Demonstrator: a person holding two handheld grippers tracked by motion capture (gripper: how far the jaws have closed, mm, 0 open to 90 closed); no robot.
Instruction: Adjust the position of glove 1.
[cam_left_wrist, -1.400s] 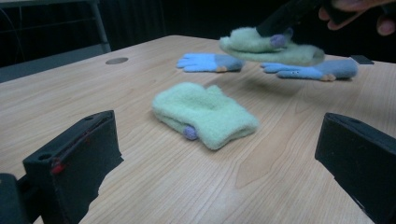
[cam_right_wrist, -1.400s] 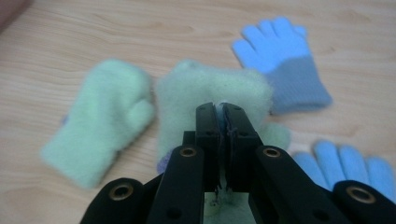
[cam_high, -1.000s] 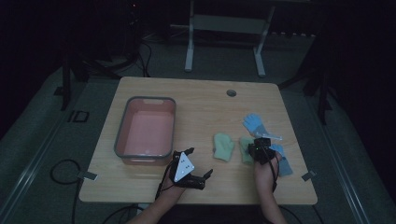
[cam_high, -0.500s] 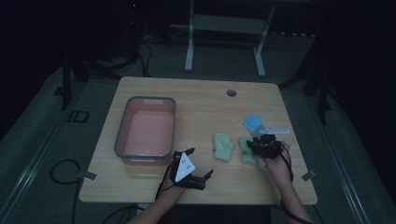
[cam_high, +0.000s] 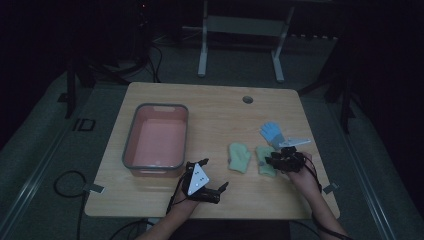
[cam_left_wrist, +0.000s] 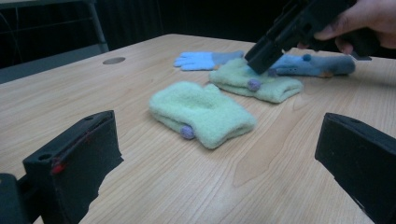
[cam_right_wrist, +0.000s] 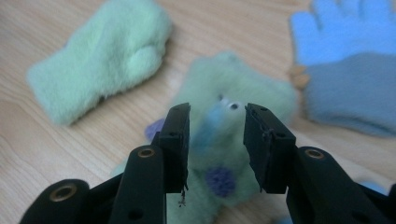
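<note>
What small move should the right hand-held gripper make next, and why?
Probably lower a little and close. The right hand-held gripper hovers with its jaws parted over the fuzzy green mitten with purple dots, nothing yet between them. The other fuzzy green mitten lies apart beside it, and the left hand-held gripper rests open near the table edge.

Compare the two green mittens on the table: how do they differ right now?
The left green mitten lies alone, clear of both grippers; the right green mitten sits under the right gripper, whose open jaws straddle it. The left one touches nothing; the right one lies against the blue gloves. Both are fuzzy, pale green, with purple dots.
</note>
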